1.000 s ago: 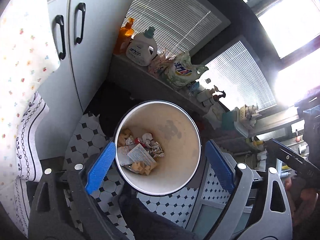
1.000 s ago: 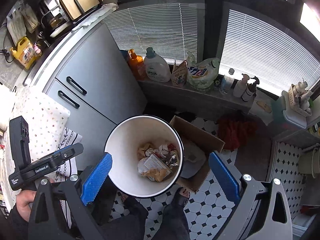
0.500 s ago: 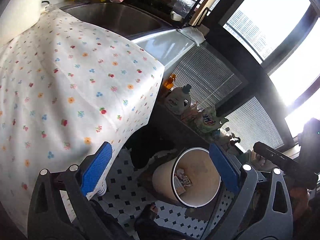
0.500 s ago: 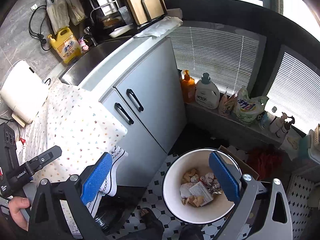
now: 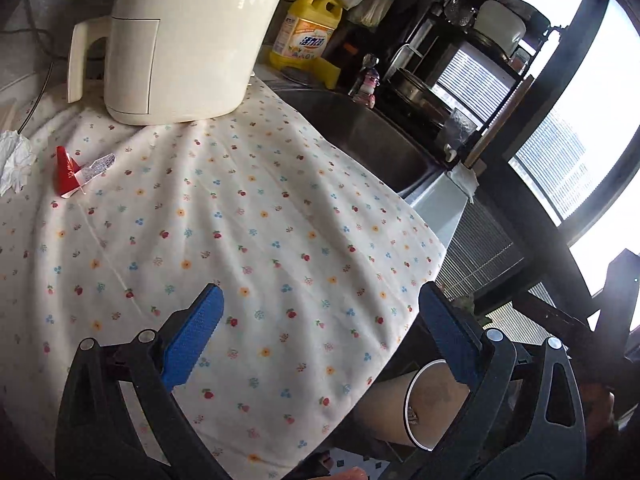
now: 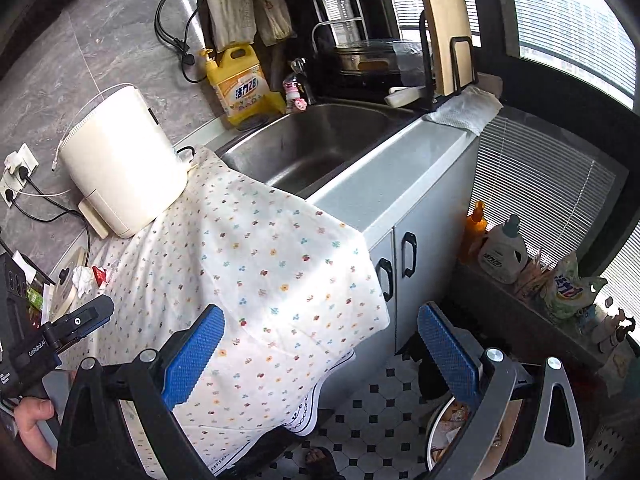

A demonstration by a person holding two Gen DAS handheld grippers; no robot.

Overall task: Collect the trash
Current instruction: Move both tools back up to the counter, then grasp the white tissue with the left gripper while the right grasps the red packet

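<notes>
Both of your grippers are up over the counter and empty, which fits a return leg: the white waste bin [image 5: 430,404] sits down on the tiled floor below and to the right of your left gripper [image 5: 320,336], its rim peeking out from behind the right-hand blue pad, so whatever was headed for it looks already dropped. Your left gripper's jaws have just been opening and now stand as wide as they go, with nothing between the pads; only the flowered tablecloth [image 5: 248,240] shows in the gap, and the pads hang clear of it. Your right gripper [image 6: 318,350] is likewise spread wide and holds nothing, with the same cloth under its left pad and the bin [image 6: 440,432] low beside its right pad. The remaining trash is well ahead and far to the left of your left gripper: a torn red wrapper [image 5: 67,170] with a silvery strip lying flat on the cloth, and a crumpled white tissue [image 5: 14,160] just beyond it at the cloth's edge, both short of the cream appliance [image 5: 180,40]. From the right gripper they lie up and to the left, near the left one's handle. Judging by that, the wrapper is your nearest pick, and wide jaws suit it.
</notes>
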